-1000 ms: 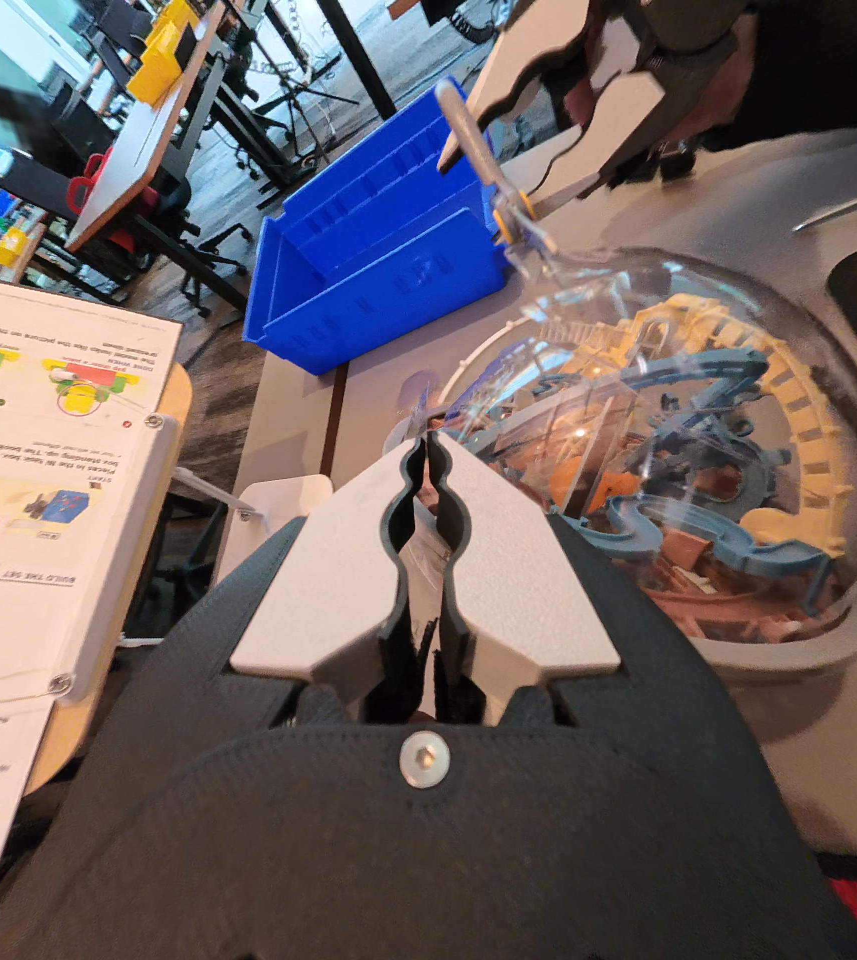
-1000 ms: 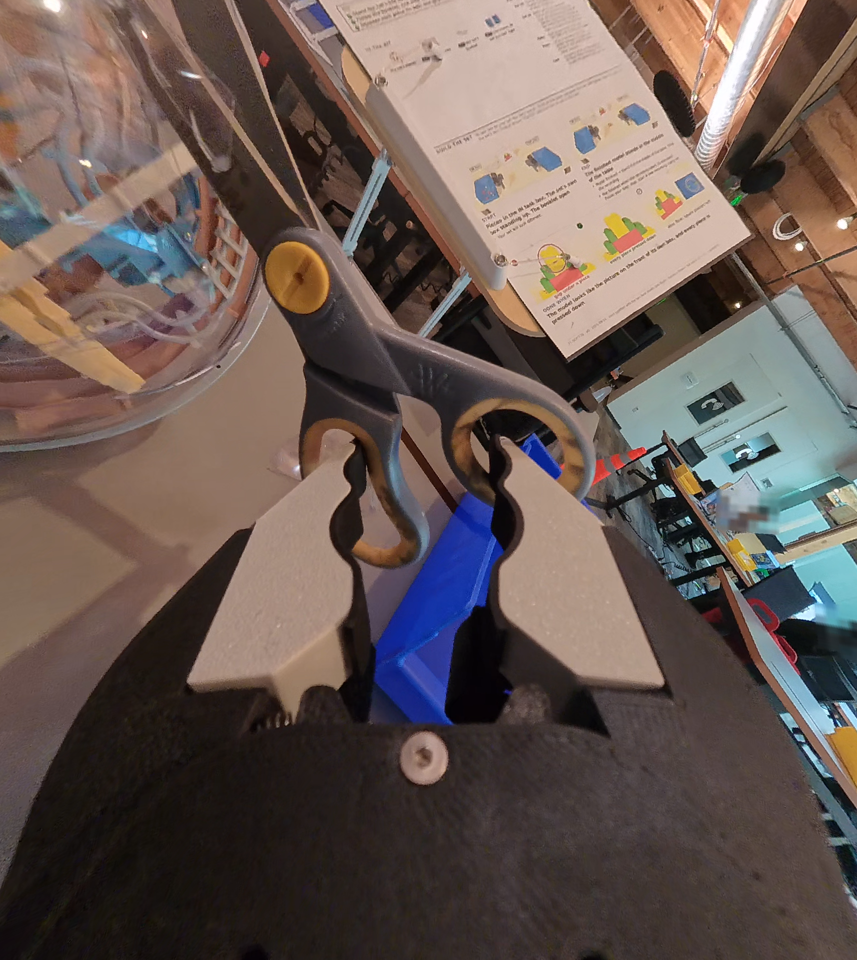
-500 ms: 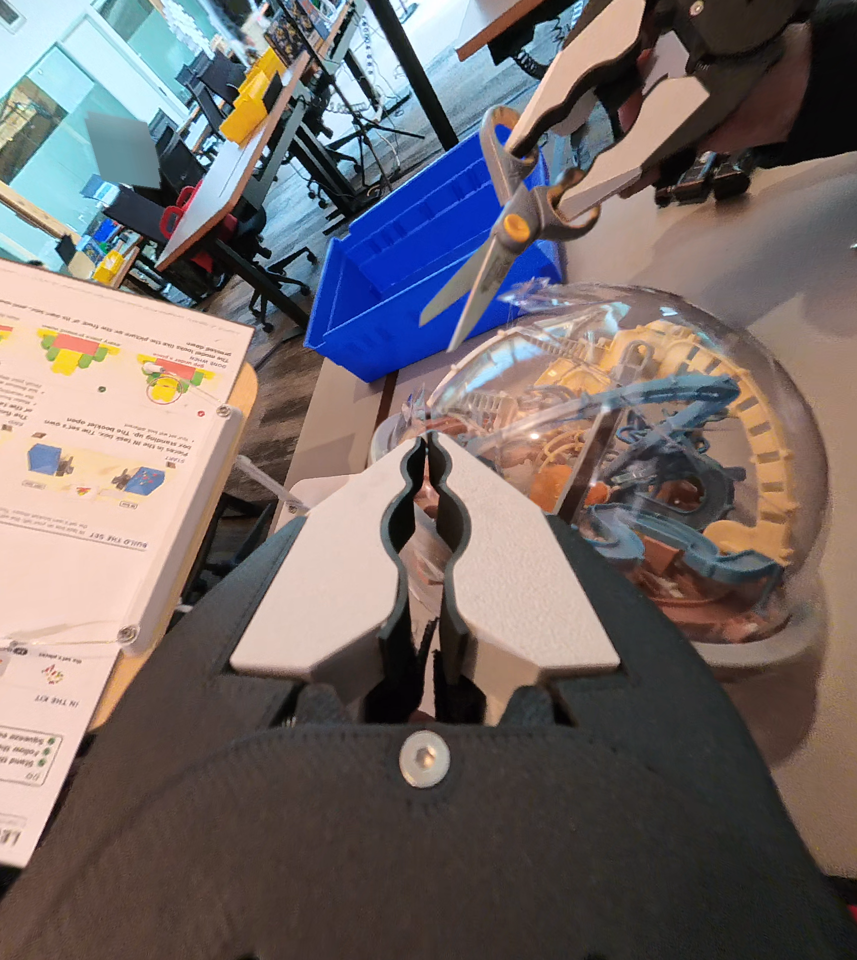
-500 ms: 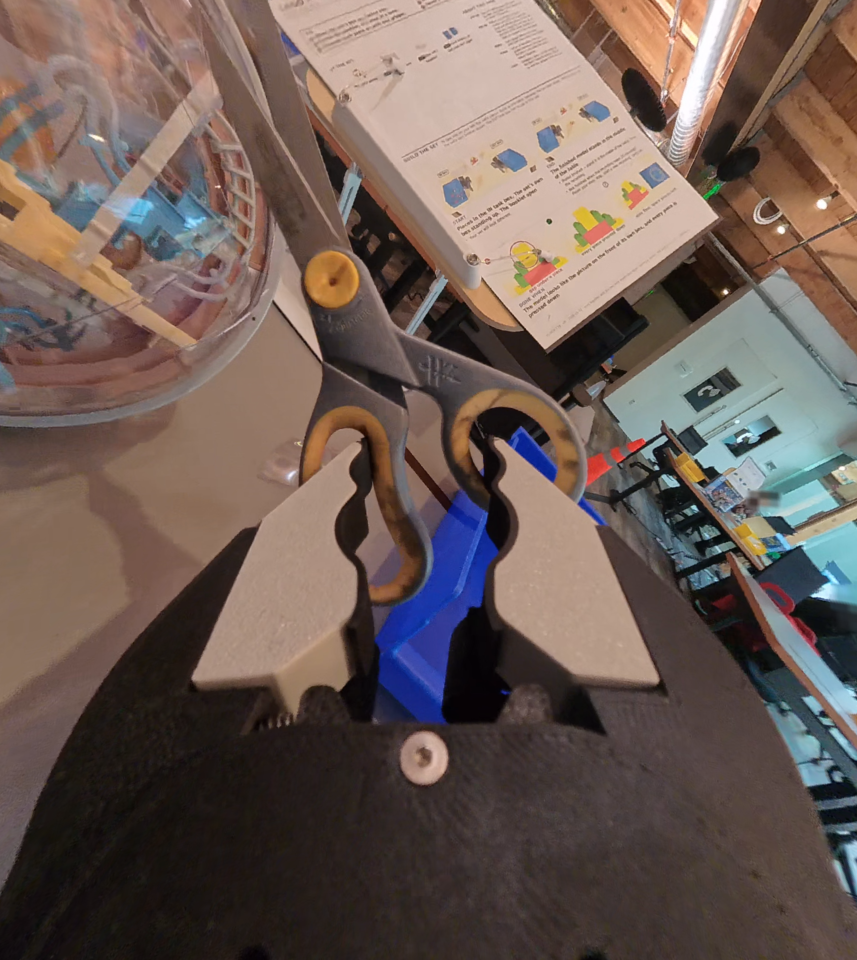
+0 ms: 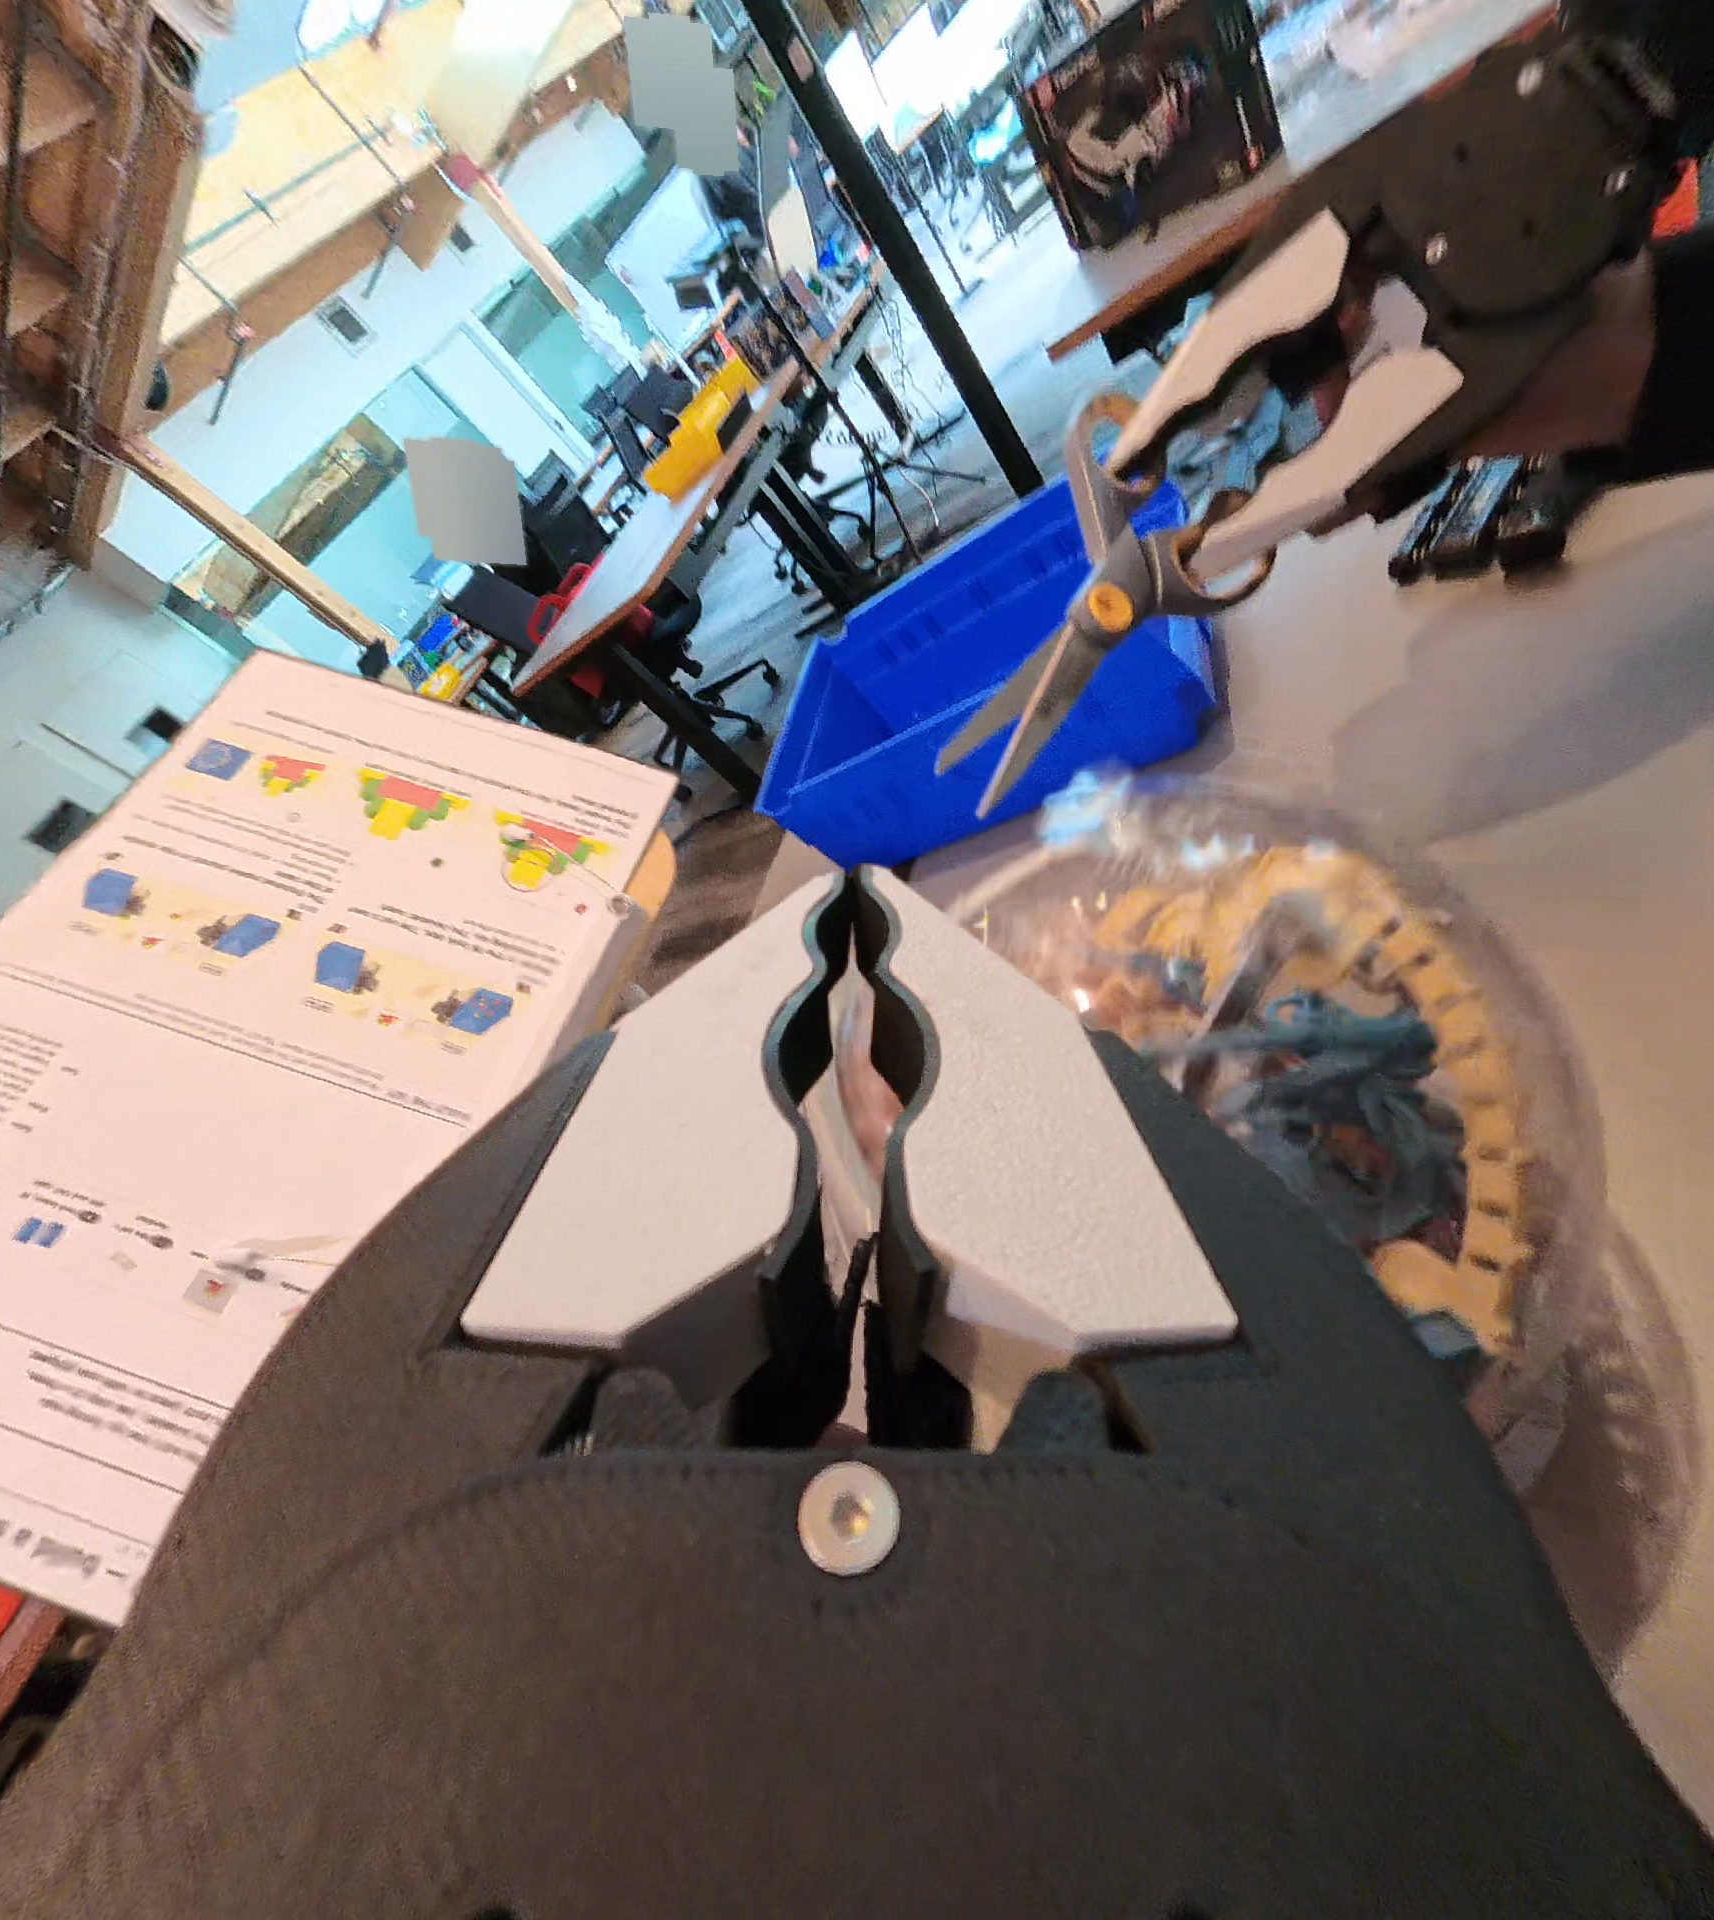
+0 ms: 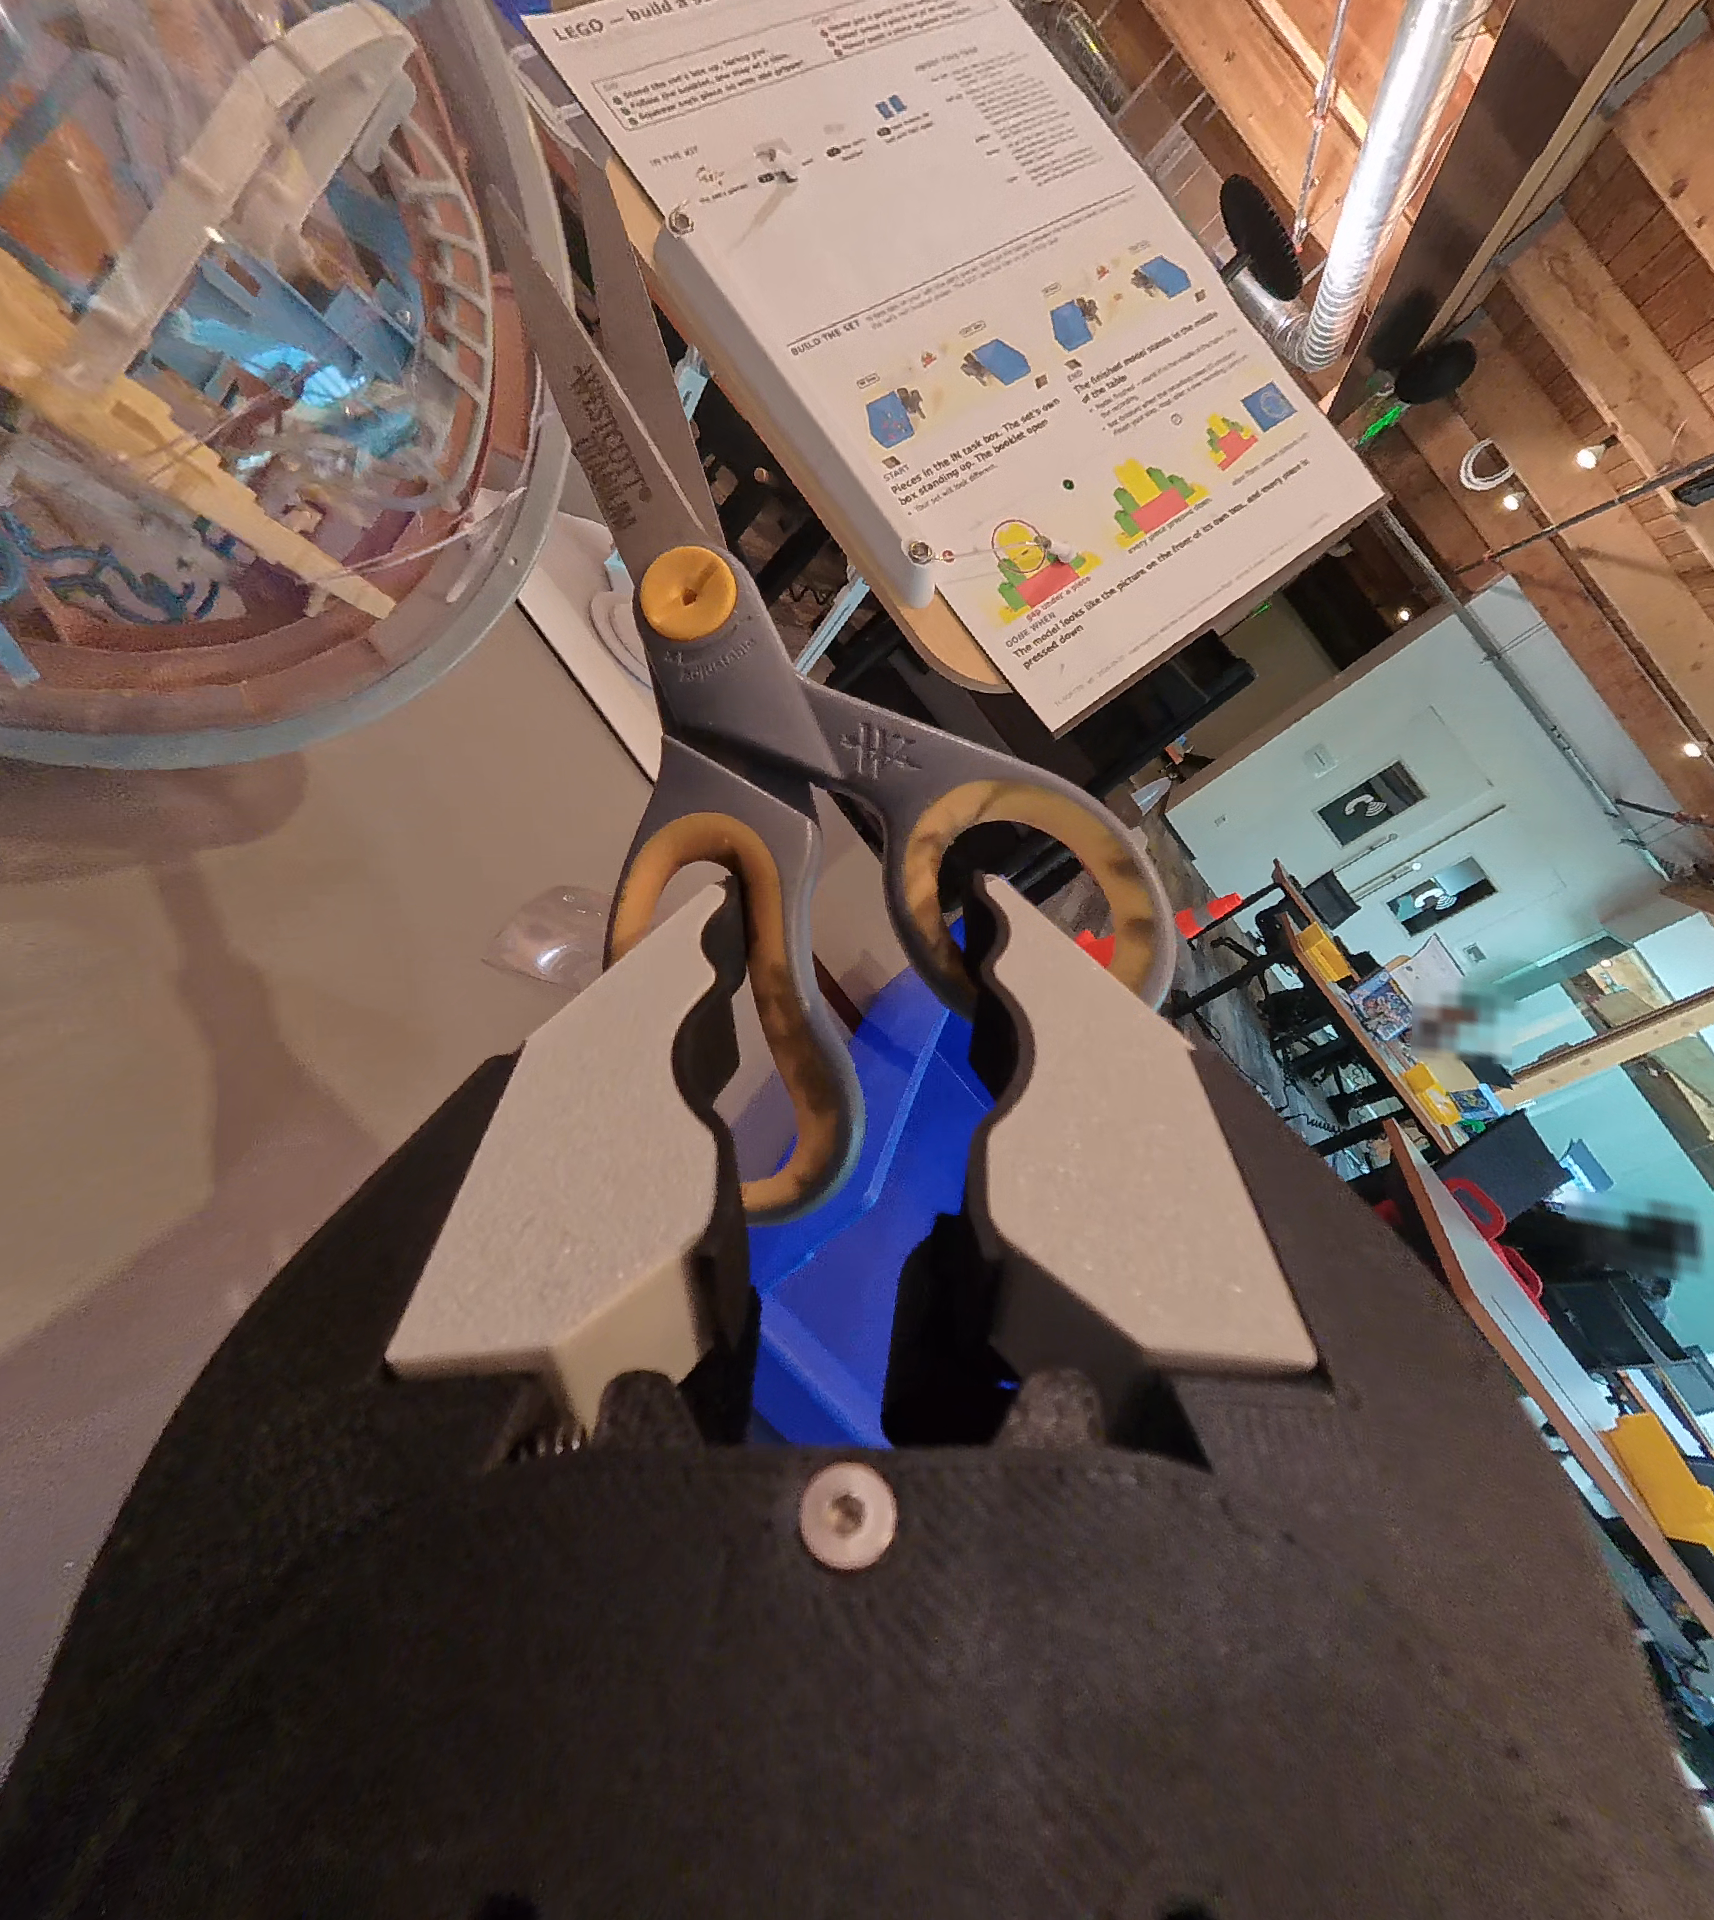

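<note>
Clear dome [image 5: 1352, 1039] with yellow and blue maze parts inside sits on grey desk [image 5: 1663, 831], just right of left gripper [image 5: 853, 904]. Blue bin [image 5: 936, 727] at far desk edge, beyond dome. Instruction sheet [image 5: 261, 987] on tilted board at left. Left gripper jaws pressed nearly together, pinching thin clear film; what film belongs to, cannot tell. Right gripper [image 6: 853, 904] jaws spread, each fingertip inside one handle loop of scissors [image 6: 728, 727]; blades slightly parted, pointing toward dome's upper edge, blade tips just above crinkled film there.
</note>
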### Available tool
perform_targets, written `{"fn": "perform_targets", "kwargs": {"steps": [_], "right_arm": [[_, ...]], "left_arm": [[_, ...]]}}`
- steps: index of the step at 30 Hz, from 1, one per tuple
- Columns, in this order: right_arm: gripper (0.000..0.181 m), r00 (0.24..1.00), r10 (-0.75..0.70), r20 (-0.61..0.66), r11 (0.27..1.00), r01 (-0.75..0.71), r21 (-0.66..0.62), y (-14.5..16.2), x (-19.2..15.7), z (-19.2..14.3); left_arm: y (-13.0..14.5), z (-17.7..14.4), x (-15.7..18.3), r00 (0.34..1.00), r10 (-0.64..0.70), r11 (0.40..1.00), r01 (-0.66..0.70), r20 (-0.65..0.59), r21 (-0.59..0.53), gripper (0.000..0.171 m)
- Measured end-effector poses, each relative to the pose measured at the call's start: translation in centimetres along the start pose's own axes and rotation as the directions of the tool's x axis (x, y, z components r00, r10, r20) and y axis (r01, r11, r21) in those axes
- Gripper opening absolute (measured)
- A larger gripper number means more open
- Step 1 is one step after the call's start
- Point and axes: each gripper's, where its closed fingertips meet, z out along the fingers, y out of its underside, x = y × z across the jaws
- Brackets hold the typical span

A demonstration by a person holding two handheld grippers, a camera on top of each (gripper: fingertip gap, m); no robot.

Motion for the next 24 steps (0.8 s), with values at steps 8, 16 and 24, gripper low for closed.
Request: {"fn": "perform_targets", "kwargs": {"steps": [8, 16, 24], "right_arm": [[0.039, 0.997, -0.018, 0.078, 1.0, 0.019, -0.011, -0.4, -1.8, 0.9], [0.039, 0.996, -0.003, 0.088, 1.0, 0.003, -0.006, -0.4, -1.7, 0.6], [0.039, 0.994, 0.005, 0.113, 1.0, -0.005, -0.005, -0.2, -2.3, 0.9]], "left_arm": [[5.2, 1.2, 2.8, 0.984, -0.087, 0.971, 0.049, -0.156, -0.235, 0.0], [6.3, 1.3, 3.2, 0.962, -0.159, 0.943, 0.081, -0.222, -0.324, 0.072], [10.4, 2.7, -0.9, 0.875, -0.325, 0.828, 0.08, -0.359, -0.555, 0.142]]}}
